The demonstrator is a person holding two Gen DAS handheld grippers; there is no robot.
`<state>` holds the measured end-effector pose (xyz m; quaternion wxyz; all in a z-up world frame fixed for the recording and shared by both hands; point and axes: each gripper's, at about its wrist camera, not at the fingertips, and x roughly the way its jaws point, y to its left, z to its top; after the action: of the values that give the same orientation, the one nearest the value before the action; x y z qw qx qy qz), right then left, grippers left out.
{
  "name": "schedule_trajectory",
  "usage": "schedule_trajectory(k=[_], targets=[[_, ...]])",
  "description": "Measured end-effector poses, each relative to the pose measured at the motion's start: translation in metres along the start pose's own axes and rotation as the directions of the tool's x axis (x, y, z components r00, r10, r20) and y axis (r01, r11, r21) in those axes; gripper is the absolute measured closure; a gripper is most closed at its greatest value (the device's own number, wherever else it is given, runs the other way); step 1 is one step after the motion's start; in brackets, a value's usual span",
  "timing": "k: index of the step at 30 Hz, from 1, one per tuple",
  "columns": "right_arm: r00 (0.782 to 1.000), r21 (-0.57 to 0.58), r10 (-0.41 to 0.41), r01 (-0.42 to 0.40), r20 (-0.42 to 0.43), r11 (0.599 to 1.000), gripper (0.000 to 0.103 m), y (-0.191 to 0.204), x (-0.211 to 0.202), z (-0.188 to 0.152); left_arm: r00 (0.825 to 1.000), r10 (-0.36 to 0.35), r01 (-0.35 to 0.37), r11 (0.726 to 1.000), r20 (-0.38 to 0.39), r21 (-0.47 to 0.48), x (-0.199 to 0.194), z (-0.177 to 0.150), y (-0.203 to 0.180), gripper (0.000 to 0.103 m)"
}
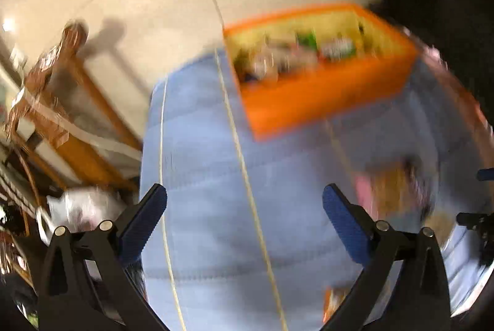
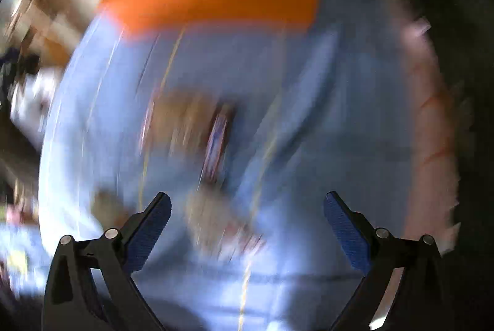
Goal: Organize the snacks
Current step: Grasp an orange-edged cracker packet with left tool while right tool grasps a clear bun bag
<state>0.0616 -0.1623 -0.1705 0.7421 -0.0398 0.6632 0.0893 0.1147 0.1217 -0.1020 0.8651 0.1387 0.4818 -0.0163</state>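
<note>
A big light-blue cloth (image 1: 216, 176) covers the table and fills most of both views. On it sits an orange box (image 1: 324, 96), up at about one o'clock in the left wrist view and up at twelve o'clock in the right wrist view. The box is full of snacks (image 1: 293, 53), but they are too blurry to name. More snack packets (image 2: 197, 127) lie loose on the cloth near the middle of the right wrist view, and they are blurry too. The left gripper (image 1: 244, 216) is at six o'clock, its jaws spread wide with nothing between them. The right gripper (image 2: 247, 219) is also at six o'clock, spread wide and holding nothing.
</note>
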Motion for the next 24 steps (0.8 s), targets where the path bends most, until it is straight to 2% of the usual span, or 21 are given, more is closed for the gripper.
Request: schedule_trajectory(k=[1, 2, 3, 5, 6, 8, 9, 10, 12, 13, 15, 17, 20, 22, 23, 24], targets=[[0.999, -0.043, -0.030, 0.029, -0.021, 0.999, 0.004, 0.007, 0.015, -0.009, 0.999, -0.036, 0.036, 0.999, -0.039, -0.003, 0.002, -0.020, -0.002, 0.004], [0.999, -0.070, -0.047, 0.046, -0.013, 0.996, 0.004, 0.011, 0.022, -0.012, 0.989, -0.106, 0.105, 0.994, -0.106, -0.014, 0.007, -0.045, -0.005, 0.004], [0.998, -0.104, -0.067, 0.067, 0.007, 0.992, 0.004, 0.016, 0.027, -0.012, 0.972, -0.177, 0.174, 0.984, -0.154, -0.035, 0.011, -0.062, -0.007, 0.004], [0.999, -0.158, -0.051, 0.053, 0.015, 0.986, 0.004, 0.025, 0.035, -0.010, 0.936, -0.290, 0.274, 0.956, -0.197, -0.108, 0.017, -0.091, -0.007, 0.004], [0.999, -0.182, -0.040, 0.043, 0.022, 0.982, 0.004, 0.030, 0.040, -0.009, 0.919, -0.324, 0.292, 0.942, -0.223, -0.164, 0.020, -0.106, -0.004, 0.004], [0.990, -0.164, -0.114, 0.127, 0.086, 0.978, 0.006, 0.033, 0.046, -0.006, 0.893, -0.364, 0.296, 0.917, -0.263, -0.266, 0.025, -0.128, 0.004, 0.004], [0.994, -0.121, -0.065, 0.075, 0.091, 0.990, 0.029, 0.031, 0.047, -0.007, 0.892, -0.368, 0.287, 0.910, -0.262, -0.300, 0.025, -0.134, 0.007, 0.004], [0.995, -0.076, -0.037, 0.044, 0.089, 0.996, 0.045, 0.028, 0.048, -0.008, 0.896, -0.360, 0.273, 0.908, -0.260, -0.317, 0.025, -0.140, 0.007, 0.004], [0.996, 0.014, -0.027, 0.026, 0.081, 1.000, 0.054, 0.021, 0.045, -0.011, 0.908, -0.325, 0.256, 0.930, -0.266, -0.264, 0.025, -0.143, -0.006, 0.004], [0.996, 0.075, 0.000, -0.007, 0.089, 0.997, 0.056, 0.014, 0.038, -0.016, 0.911, -0.305, 0.255, 0.946, -0.278, -0.200, 0.025, -0.142, -0.018, 0.004], [0.990, 0.154, 0.050, -0.070, 0.133, 0.986, 0.056, 0.003, 0.019, -0.025, 0.930, -0.244, 0.233, 0.970, -0.275, -0.072, 0.021, -0.141, -0.042, 0.004], [0.983, 0.177, 0.018, -0.051, 0.184, 0.983, 0.056, -0.001, -0.006, -0.034, 0.942, -0.221, 0.234, 0.972, -0.252, 0.024, 0.019, -0.136, -0.065, 0.004], [0.972, 0.209, 0.003, -0.053, 0.234, 0.976, 0.056, -0.010, -0.035, -0.042, 0.932, -0.263, 0.282, 0.958, -0.249, 0.044, 0.023, -0.129, -0.084, 0.004], [0.966, 0.251, 0.006, -0.072, 0.257, 0.965, 0.056, -0.017, -0.050, -0.048, 0.931, -0.253, 0.278, 0.959, -0.264, 0.060, 0.035, -0.127, -0.097, 0.005], [0.964, 0.266, 0.003, -0.077, 0.267, 0.961, 0.056, -0.020, -0.057, -0.053, 0.929, -0.226, 0.261, 0.961, -0.294, 0.088, 0.044, -0.129, -0.104, 0.031], [0.960, 0.281, -0.006, -0.076, 0.281, 0.957, 0.056, -0.023, -0.064, -0.058, 0.925, -0.243, 0.275, 0.959, -0.292, 0.073, 0.048, -0.126, -0.110, 0.039]])
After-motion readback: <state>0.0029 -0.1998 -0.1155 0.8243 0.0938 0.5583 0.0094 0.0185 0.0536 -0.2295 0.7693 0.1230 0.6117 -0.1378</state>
